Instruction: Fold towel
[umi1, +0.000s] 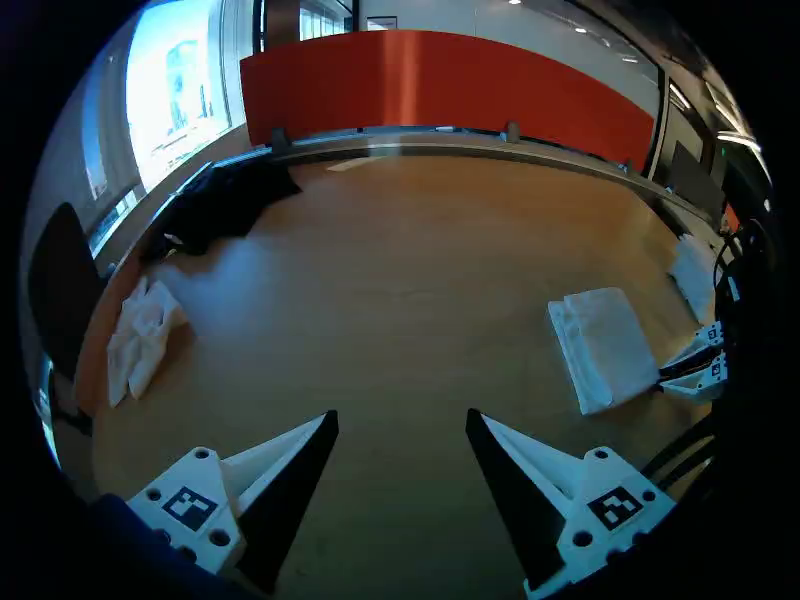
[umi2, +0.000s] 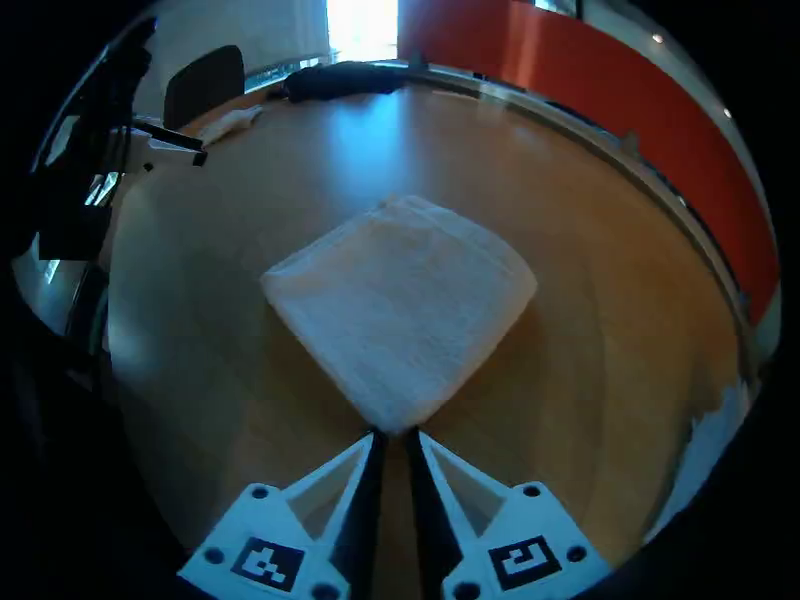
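A white towel (umi2: 400, 305), folded into a thick square, lies flat on the wooden table (umi2: 600, 330); it also appears at the right of the left gripper view (umi1: 603, 345). My right gripper (umi2: 396, 438) is down at the towel's near corner, its fingers drawn almost together with only a thin strip of table between them; I see no cloth pinched. From the left gripper view the right gripper (umi1: 668, 378) touches the towel's near edge. My left gripper (umi1: 402, 425) hovers open over bare table, well away from the towel, and shows far off (umi2: 190, 155).
A crumpled white cloth (umi1: 140, 335) lies near the table's left edge. A black bundle (umi1: 225, 200) sits at the far left corner, another white cloth (umi1: 693, 272) at the far right. An orange partition (umi1: 450, 85) runs behind the table. A dark chair (umi1: 60, 290) stands beside it.
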